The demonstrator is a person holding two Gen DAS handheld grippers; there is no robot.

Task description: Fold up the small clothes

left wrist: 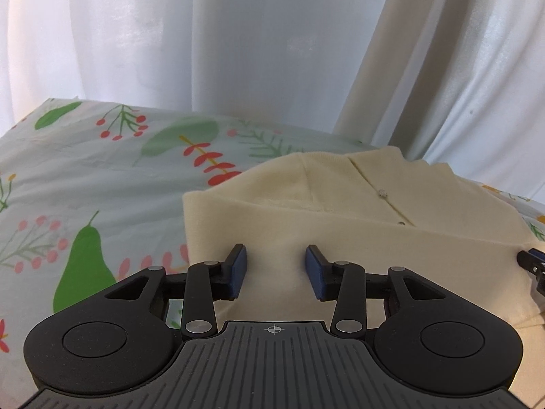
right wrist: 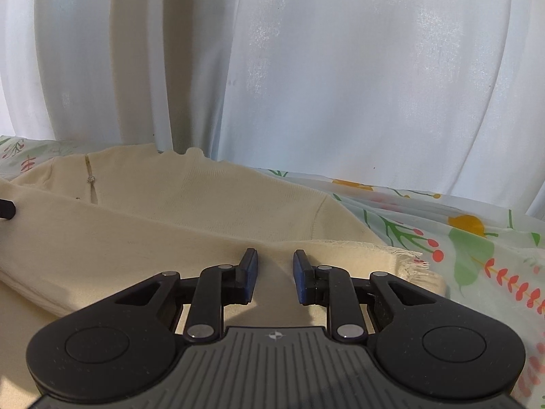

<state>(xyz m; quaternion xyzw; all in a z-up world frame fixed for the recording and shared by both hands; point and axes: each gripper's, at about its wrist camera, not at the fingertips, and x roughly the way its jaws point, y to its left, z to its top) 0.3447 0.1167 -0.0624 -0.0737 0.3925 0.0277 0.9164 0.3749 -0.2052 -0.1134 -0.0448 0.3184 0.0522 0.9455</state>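
Note:
A cream knit cardigan [left wrist: 340, 204] lies on the flowered sheet, its lower part folded up over the buttoned front. My left gripper [left wrist: 276, 266] hovers over the folded layer near the garment's left edge, jaws apart, with the cloth flat beneath and no pad pressing on it. My right gripper [right wrist: 274, 272] sits at the fold near the cardigan's [right wrist: 211, 197] fringed hem [right wrist: 405, 259]. A ridge of the cream fabric rises between its narrow jaws, which are shut on it. Each view catches the tip of the other gripper at its side edge.
The flowered sheet [left wrist: 85, 177] covers the surface to the left of the garment and again to its right, where the sheet [right wrist: 460, 238] is rumpled. White curtains [left wrist: 204, 34] hang close behind the far edge.

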